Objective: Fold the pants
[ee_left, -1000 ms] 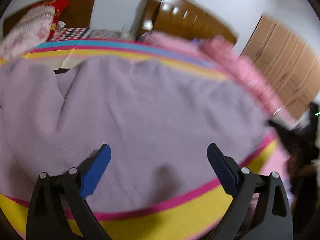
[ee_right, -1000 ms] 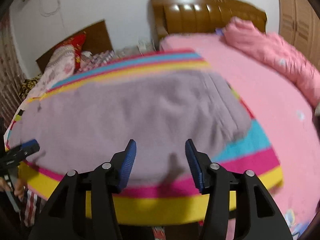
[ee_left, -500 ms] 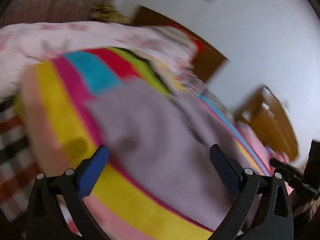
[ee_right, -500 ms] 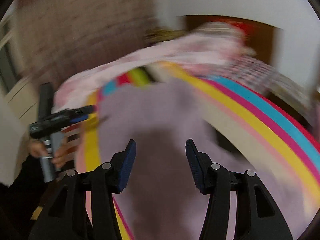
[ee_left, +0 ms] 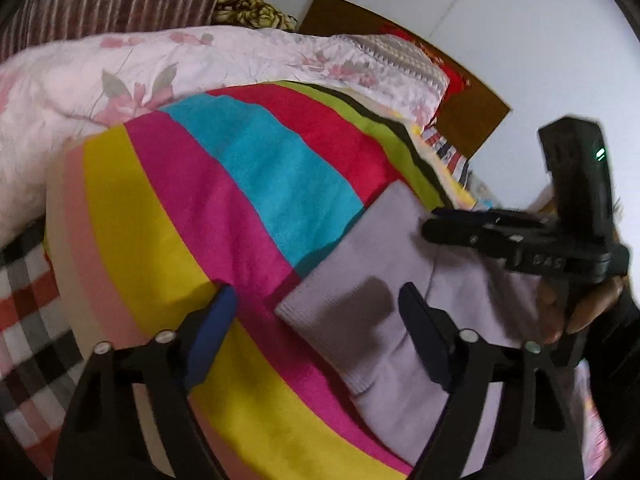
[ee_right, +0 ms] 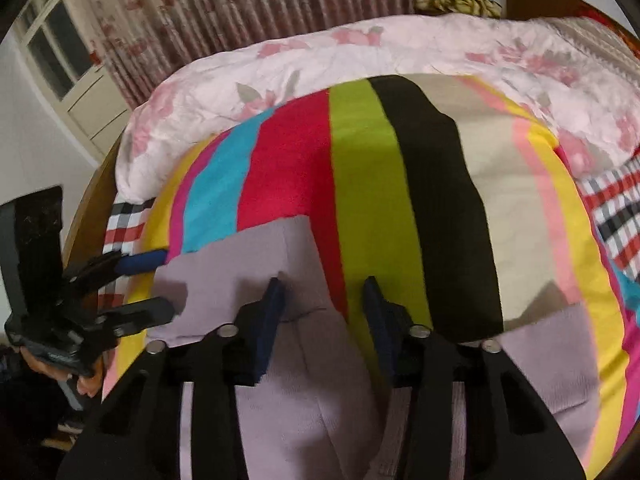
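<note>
Both hand-held grippers, left (ee_left: 316,336) and right (ee_right: 322,312), half-closing yet holding nothing, should pinch the lilac pants' (ee_left: 372,280) cuff-end corners squarely.

- striped blanket (ee_right: 360,168) is covering the bed, serving as work surface
- lilac pants (ee_right: 240,276) are lying flat on blanket's near part
- floral quilt (ee_right: 360,52) is sitting bunched along blanket's far edge

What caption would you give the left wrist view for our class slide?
Left gripper open over the lilac pants' hem on a striped blanket, right gripper at the opposite corner.
</note>
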Tool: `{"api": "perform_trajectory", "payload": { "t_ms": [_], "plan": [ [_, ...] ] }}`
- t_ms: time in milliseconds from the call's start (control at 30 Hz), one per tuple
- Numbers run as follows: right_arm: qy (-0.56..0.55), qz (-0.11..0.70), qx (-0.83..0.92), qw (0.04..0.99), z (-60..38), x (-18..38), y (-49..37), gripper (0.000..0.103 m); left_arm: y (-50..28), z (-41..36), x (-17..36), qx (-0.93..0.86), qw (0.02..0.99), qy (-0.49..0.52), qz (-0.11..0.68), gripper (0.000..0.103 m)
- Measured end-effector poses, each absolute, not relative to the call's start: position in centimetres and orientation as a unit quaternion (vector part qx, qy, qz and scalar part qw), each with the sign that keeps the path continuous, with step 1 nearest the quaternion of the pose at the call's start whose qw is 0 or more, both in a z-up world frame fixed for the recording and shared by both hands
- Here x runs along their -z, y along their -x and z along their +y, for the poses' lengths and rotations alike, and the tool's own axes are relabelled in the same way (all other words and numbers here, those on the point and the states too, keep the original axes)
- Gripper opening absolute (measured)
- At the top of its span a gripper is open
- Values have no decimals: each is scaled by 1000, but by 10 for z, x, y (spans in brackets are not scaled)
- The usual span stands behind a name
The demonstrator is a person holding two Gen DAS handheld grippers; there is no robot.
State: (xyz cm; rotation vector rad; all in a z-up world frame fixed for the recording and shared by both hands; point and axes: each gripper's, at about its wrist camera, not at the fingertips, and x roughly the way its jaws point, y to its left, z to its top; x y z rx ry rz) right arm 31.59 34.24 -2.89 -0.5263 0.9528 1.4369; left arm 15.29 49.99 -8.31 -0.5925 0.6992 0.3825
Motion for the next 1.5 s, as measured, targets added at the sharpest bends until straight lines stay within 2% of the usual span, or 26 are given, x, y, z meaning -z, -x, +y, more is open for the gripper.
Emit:
{"api": "perform_trajectory", "payload": {
  "t_ms": [33, 100, 267, 300, 333, 400, 567, 700, 733, 800, 833, 867, 900, 933, 1000, 1033, 1133, 1200, 1300, 1367, 1400, 1433, 1467, 1500],
  "plan": [
    [230, 411, -627, 620, 346, 30, -313, 22, -152, 497, 84, -189, 880, 272, 340, 61],
    [249, 389, -633, 621, 340, 27, -303, 21, -151, 494, 81, -178, 885, 259, 343, 45],
    [217, 413, -631, 620, 348, 35, -315, 21, -157, 497, 84, -169, 884, 250, 358, 43],
    [217, 406, -631, 624, 348, 35, -314, 20, -156, 498, 85, -169, 883, 255, 356, 37],
    [223, 392, -632, 630, 348, 34, -310, 16, -155, 498, 82, -173, 884, 254, 353, 19],
    [232, 366, -634, 641, 344, 22, -302, 13, -151, 496, 69, -179, 891, 242, 339, 4],
    [214, 332, -642, 657, 346, -14, -304, 12, -143, 490, 23, -193, 916, 197, 293, 5],
    [265, 380, -608, 645, 373, 29, -310, 13, -161, 513, 54, -202, 888, 245, 332, 5],
    [264, 382, -606, 646, 374, 34, -312, 14, -167, 516, 69, -208, 878, 253, 349, 6],
    [228, 407, -603, 647, 368, 31, -322, 24, -162, 517, 82, -217, 877, 264, 338, 13],
    [219, 418, -599, 647, 364, 26, -325, 41, -158, 515, 79, -225, 877, 263, 335, 18],
    [207, 421, -595, 653, 354, 17, -329, 55, -155, 514, 75, -235, 876, 261, 332, 32],
    [197, 406, -600, 660, 342, 7, -331, 55, -147, 511, 68, -267, 870, 254, 329, 58],
    [195, 378, -605, 673, 326, -5, -332, 55, -142, 508, 62, -285, 868, 248, 322, 73],
    [221, 346, -579, 704, 299, -17, -334, 55, -127, 495, 42, -285, 884, 237, 285, 78],
    [230, 343, -563, 716, 287, -18, -336, 53, -124, 488, 35, -271, 892, 237, 275, 84],
    [230, 367, -548, 715, 261, -4, -338, 45, -132, 462, 24, -185, 912, 245, 272, 89],
    [242, 380, -542, 709, 257, 9, -335, 43, -147, 449, 30, -134, 913, 254, 289, 91],
    [260, 393, -535, 701, 259, 30, -325, 35, -166, 439, 49, -122, 902, 253, 327, 91],
    [262, 392, -531, 704, 259, 35, -324, 24, -179, 441, 69, -115, 890, 257, 358, 92],
    [257, 393, -532, 705, 259, 34, -325, 21, -181, 442, 73, -113, 893, 249, 358, 95],
    [255, 391, -531, 707, 258, 33, -324, 13, -183, 440, 73, -106, 896, 238, 360, 99],
    [252, 385, -531, 712, 256, 30, -324, 7, -185, 438, 73, -107, 896, 227, 367, 99],
    [244, 380, -534, 715, 253, 26, -323, 7, -187, 437, 74, -109, 895, 220, 372, 100]
  ]
}}
